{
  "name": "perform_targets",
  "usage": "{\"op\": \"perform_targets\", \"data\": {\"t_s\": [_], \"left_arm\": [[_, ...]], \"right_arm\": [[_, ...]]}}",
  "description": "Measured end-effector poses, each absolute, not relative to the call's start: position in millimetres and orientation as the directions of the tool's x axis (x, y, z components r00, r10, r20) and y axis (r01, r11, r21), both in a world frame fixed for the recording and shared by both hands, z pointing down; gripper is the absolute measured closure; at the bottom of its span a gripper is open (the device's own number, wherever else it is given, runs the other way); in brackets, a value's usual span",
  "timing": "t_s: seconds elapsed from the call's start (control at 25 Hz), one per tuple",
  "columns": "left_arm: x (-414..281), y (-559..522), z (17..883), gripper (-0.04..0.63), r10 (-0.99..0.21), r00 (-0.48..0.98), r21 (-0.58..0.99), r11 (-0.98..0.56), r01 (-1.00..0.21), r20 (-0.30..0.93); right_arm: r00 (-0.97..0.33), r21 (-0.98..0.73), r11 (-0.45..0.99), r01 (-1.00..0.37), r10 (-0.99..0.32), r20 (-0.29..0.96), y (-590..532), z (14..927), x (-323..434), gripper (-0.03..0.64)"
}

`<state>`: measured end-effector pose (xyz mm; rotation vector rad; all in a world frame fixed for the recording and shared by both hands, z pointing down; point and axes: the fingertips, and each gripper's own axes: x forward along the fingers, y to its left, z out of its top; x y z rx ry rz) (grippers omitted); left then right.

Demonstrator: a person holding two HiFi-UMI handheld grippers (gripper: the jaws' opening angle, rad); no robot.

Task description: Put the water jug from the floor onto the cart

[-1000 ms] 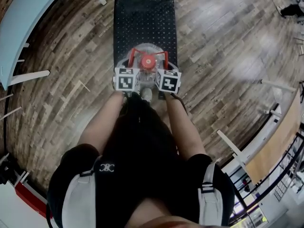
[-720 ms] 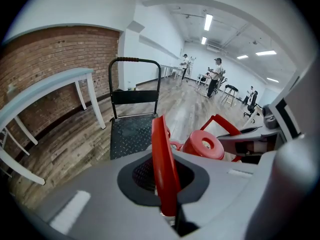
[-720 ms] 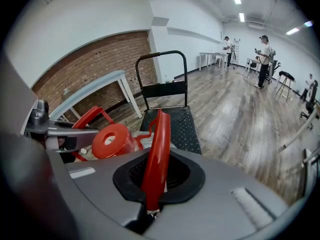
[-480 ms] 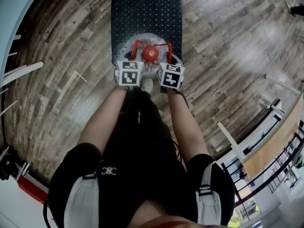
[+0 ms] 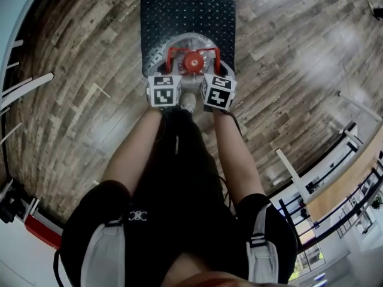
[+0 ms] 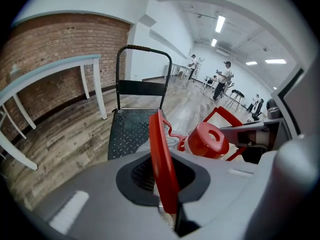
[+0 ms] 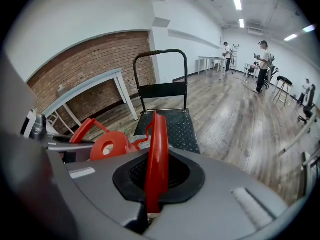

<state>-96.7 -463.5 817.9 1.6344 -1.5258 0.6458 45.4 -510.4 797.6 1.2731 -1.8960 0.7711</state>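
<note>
The water jug, clear with a red cap and a red handle frame, sits at the near end of the cart's black deck. My left gripper holds the frame's left bar. Its jaws have just been opening a little, and the bar is still between them. My right gripper is shut on the right bar. The cap shows beside each bar, as seen in the right gripper view. The grippers' marker cubes hide the jug's near side.
The cart's push handle stands at the deck's far end. A light blue table runs along the brick wall on the left. My shoe is just behind the cart. A railing lies to the right. People stand far off.
Both grippers have come down together with the jug, which now sits lower over the near end of the cart's deck. The head view has shifted forward over the cart.
</note>
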Motion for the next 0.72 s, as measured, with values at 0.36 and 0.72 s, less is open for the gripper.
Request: {"op": "perform_targets", "data": {"t_s": [0.36, 0.72], "left_arm": [[-87, -452, 828, 0.472, -0.539, 0.224, 0.266, 0.0, -0.964, 0.812], [-93, -454, 806, 0.436, -0.551, 0.196, 0.243, 0.014, -0.97, 0.811]], "right_arm": [[-0.24, -0.079, 0.31, -0.947, -0.526, 0.816, -513, 794, 50, 0.565], [-0.238, -0.051, 0.324, -0.945, -0.569, 0.787, -513, 769, 48, 0.476]]}}
